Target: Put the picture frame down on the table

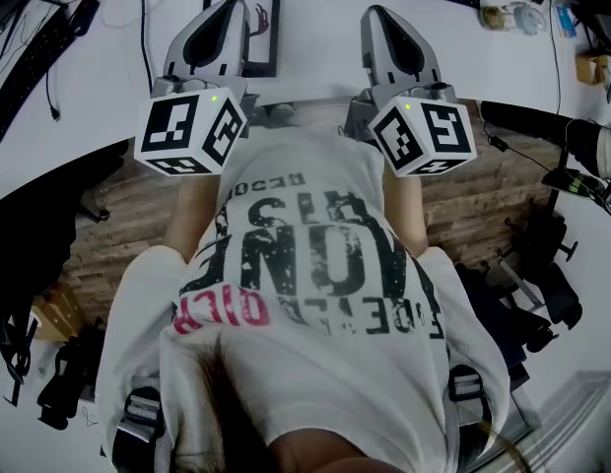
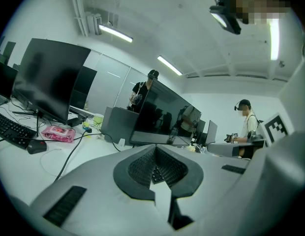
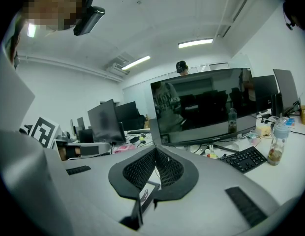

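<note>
Worn: a white short-sleeved T-shirt printed with large black lettering, one line in pink-red. Grey-and-black strap buckles are noted at both shoulders. Left gripper and right gripper: smooth grey shells lined with black ribbed pads. Each is capped by a white cube marked with black squares and a small green light.

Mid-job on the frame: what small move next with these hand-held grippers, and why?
Probably just draw both back toward you. The black rectangular picture frame already seems to lie flat on the white table, and the left hand-held gripper and right hand-held gripper both show jaws together with nothing between them.
</note>
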`<state>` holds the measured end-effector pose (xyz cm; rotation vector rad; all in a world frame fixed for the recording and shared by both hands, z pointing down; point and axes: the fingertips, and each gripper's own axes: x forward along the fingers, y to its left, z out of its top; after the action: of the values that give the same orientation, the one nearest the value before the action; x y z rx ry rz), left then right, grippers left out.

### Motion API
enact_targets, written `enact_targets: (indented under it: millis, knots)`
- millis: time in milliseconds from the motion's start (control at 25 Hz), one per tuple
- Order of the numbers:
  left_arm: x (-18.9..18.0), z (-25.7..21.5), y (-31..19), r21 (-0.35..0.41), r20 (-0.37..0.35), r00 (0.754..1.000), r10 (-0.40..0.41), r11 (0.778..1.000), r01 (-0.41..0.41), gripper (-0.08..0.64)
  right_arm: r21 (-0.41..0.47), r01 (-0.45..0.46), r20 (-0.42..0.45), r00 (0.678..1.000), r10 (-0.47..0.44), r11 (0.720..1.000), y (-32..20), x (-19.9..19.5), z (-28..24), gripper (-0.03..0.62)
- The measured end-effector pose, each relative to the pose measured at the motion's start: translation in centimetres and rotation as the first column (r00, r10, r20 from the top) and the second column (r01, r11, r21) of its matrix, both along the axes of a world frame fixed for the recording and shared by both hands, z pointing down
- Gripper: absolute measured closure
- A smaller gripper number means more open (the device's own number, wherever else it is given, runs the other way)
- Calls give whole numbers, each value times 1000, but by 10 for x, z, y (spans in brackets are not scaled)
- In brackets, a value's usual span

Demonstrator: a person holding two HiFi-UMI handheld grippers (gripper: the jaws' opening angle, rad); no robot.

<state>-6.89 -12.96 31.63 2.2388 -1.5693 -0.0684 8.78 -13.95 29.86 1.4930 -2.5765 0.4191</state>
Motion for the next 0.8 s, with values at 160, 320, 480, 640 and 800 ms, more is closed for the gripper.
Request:
enact_targets:
  millis: [160,320,480,640,800]
  knots:
    - [-1,2,-3,-6,-1,1000,-3,1000,2,557,-5,0,-3,1000,0,1000,-3,1,2,592]
    - [-5,3,-4,-10,-1,1000,-9,1000,9,557,-9,5,-3,1000,-5,1000,-5,-4,2,592]
    - [-9,3,-7,-12,0,1000,-11,1000,11,557,-6,9,-7,1000,-9,1000,-8,-7,2,592]
    - [-7,5,-12,-17,2,1000,-8,1000,8,557,-10,21,-18,1000,-21,1000,-13,-7,4,592]
    - [-7,5,-14,-16,1,1000,-4,1000,4,557,-14,17,-19,1000,-17,1000,-13,-7,5,592]
